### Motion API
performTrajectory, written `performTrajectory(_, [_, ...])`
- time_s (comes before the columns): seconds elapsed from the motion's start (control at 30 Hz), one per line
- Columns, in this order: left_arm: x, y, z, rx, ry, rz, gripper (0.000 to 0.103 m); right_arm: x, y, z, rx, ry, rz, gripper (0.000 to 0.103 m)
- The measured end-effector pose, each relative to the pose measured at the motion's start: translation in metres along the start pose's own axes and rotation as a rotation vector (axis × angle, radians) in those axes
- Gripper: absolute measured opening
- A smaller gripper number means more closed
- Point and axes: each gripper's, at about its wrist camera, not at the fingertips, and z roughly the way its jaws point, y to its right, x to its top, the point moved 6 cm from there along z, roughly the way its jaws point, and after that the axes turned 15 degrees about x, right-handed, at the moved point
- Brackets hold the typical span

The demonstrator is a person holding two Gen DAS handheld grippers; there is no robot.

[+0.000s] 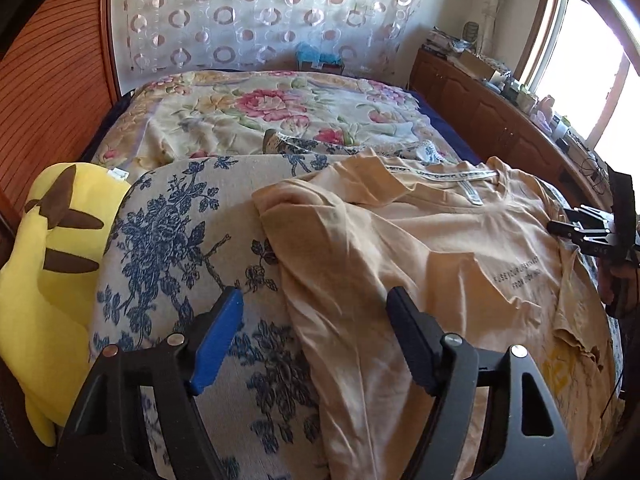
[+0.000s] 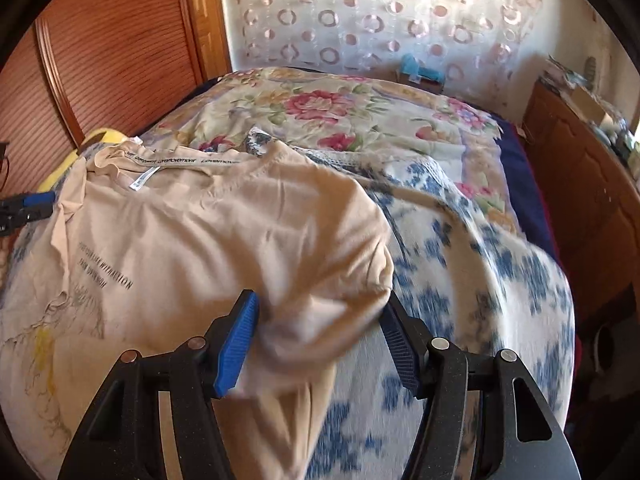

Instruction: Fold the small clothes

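A beige T-shirt [image 1: 440, 248] with dark printed text lies spread on a blue-flowered white blanket [image 1: 180, 240] on the bed, collar toward the far side. My left gripper [image 1: 316, 308] is open and empty, jaws wide over the shirt's left edge, near its left sleeve. My right gripper [image 2: 320, 320] is open, jaws wide around the shirt's [image 2: 224, 232] right sleeve, which is blurred between the blue pads. The right gripper also shows in the left wrist view [image 1: 580, 232] at the shirt's far right edge, and the left gripper shows in the right wrist view [image 2: 28, 208].
A yellow plush toy [image 1: 48, 280] lies at the bed's left. A floral quilt [image 1: 260, 112] covers the far bed. A wooden wardrobe [image 2: 100, 52] stands left; a wooden cabinet [image 1: 500, 112] with clutter runs along the right under the window.
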Motion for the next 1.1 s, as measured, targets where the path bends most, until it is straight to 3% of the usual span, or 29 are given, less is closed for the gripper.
performTrajectory(0.17, [0.006, 0.006, 0.004, -0.008, 0.003, 0.037, 0.075, 0.011, 0.0, 0.016, 0.003, 0.002, -0.031, 0.064])
performTrajectory(0.27, [0.008, 0.013, 0.004, -0.007, 0.006, 0.069, 0.063, 0.008, 0.001, 0.017, 0.002, 0.026, -0.04, 0.064])
performTrajectory(0.4, [0.012, 0.022, 0.005, 0.008, 0.014, 0.109, 0.043, 0.001, -0.001, 0.016, 0.007, 0.041, -0.045, 0.064])
performTrajectory(0.47, [0.014, 0.023, 0.006, 0.043, 0.023, 0.13, 0.022, 0.0, -0.004, 0.017, 0.002, 0.036, -0.051, 0.063])
performTrajectory(0.5, [0.014, 0.024, 0.005, 0.031, 0.022, 0.128, 0.013, 0.001, -0.004, 0.018, 0.005, 0.031, -0.053, 0.061])
performTrajectory(0.53, [0.015, 0.025, 0.003, 0.012, 0.025, 0.116, 0.01, 0.002, -0.006, 0.017, 0.016, 0.026, -0.057, 0.046])
performTrajectory(0.57, [0.016, 0.025, -0.001, 0.012, 0.034, 0.112, 0.009, 0.004, -0.008, 0.016, 0.021, 0.024, -0.066, 0.024])
performTrajectory(0.63, [0.017, 0.026, -0.013, 0.019, 0.067, 0.108, 0.008, 0.005, -0.012, 0.015, 0.027, 0.001, -0.077, 0.01])
performTrajectory(0.8, [0.018, 0.031, -0.067, 0.004, 0.166, 0.092, 0.008, 0.007, -0.025, -0.007, 0.032, 0.044, -0.089, 0.008])
performTrajectory(1.1, [-0.009, 0.029, -0.17, -0.037, 0.319, 0.081, 0.008, -0.021, -0.065, -0.109, 0.053, 0.203, -0.116, 0.007])
